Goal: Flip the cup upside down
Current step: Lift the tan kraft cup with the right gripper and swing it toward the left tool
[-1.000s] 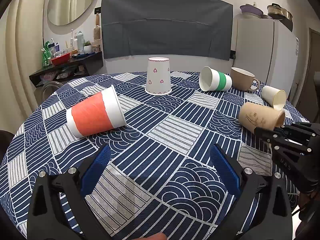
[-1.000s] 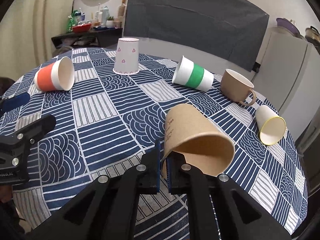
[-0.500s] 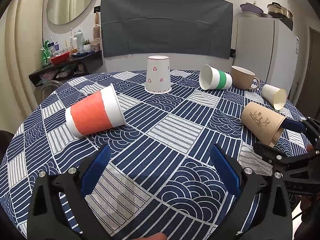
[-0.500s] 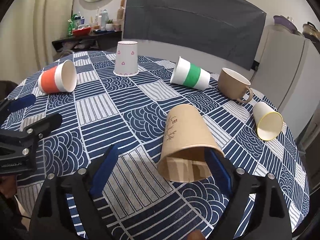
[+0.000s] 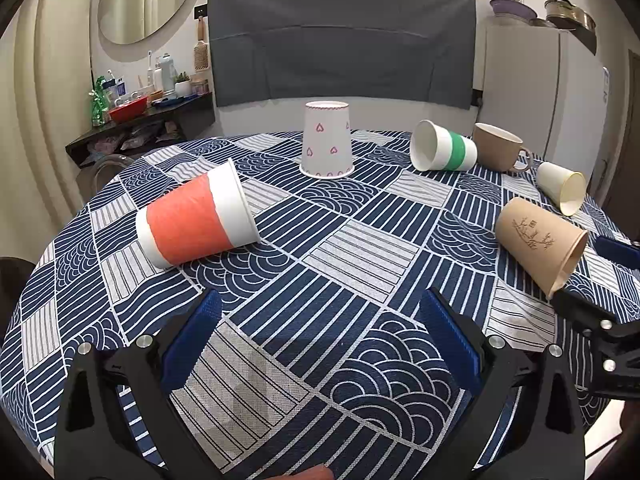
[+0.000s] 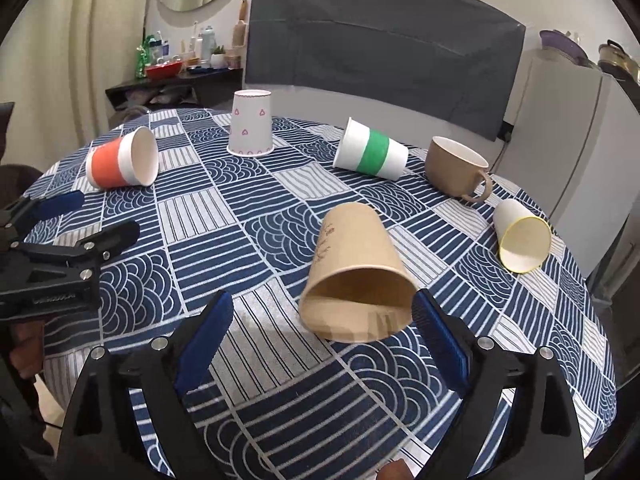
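A brown paper cup lies on its side on the patterned tablecloth, mouth toward my right gripper. That gripper is open and empty, its blue pads either side of the cup's rim, just short of it. The cup also shows in the left wrist view at the right. My left gripper is open and empty over the table's near side. An orange-and-white cup lies on its side ahead of it to the left.
A white heart-print cup stands upside down at the back. A green-banded cup, a small white cup lie on their sides; a tan mug stands upright. The round table drops off at the near edge.
My right gripper opened from shut on the brown cup's rim and drew back. The cup now lies free on the cloth. The left gripper has barely moved.
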`<state>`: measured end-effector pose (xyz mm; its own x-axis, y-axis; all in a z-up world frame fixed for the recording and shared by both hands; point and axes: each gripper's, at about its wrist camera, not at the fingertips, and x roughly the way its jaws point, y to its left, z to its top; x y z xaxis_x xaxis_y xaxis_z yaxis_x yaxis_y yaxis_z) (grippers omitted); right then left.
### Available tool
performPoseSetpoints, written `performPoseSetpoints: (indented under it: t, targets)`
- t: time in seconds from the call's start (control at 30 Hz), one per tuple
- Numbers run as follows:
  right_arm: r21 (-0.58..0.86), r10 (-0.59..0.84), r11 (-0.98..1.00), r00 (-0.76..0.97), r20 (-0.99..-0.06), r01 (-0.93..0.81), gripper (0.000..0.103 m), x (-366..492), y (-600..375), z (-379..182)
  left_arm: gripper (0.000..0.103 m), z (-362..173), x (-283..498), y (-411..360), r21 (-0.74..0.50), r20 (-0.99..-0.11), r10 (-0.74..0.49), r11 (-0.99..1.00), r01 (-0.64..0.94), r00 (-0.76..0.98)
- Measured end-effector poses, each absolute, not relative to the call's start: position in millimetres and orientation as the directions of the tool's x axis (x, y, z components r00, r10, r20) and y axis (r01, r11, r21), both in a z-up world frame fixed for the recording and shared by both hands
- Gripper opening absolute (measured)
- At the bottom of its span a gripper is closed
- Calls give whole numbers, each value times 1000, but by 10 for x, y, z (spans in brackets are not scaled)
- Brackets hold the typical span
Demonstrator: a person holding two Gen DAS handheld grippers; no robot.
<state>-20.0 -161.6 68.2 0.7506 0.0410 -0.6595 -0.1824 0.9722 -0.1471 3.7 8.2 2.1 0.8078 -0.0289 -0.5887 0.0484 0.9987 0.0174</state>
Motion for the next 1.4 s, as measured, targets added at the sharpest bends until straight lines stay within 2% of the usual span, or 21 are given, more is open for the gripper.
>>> performPoseSetpoints:
  t: [0.53,0.83,1.03,1.13,1.27,1.4]
  targets:
    - [-98,4,991,744,-668,-93,90,-216,-2244,718,97,-26,114,64,54,-631,38,999,-5,775]
    - [-61,-9,997,724,-690,-45,90,-25,-2609,607,97,-92,213,67,80,-688,76,996,-29,722]
    - [-79,-35,996,707,-706,-29,91,208,-2754,492,97,-83,214,60,93,-681,97,995,-46,726]
    - [-84,-37,996,695,-718,-34,91,317,-2788,433,97,-96,272,-4,119,-699,113,992,-41,706]
    - [-80,-14,994,665,-747,-68,91,421,-2774,369,97,-58,365,-81,64,-730,63,998,-23,680]
    - [-104,-9,988,624,-781,-116,94,494,-2689,303,97,171,417,-305,74,-699,70,997,-25,712]
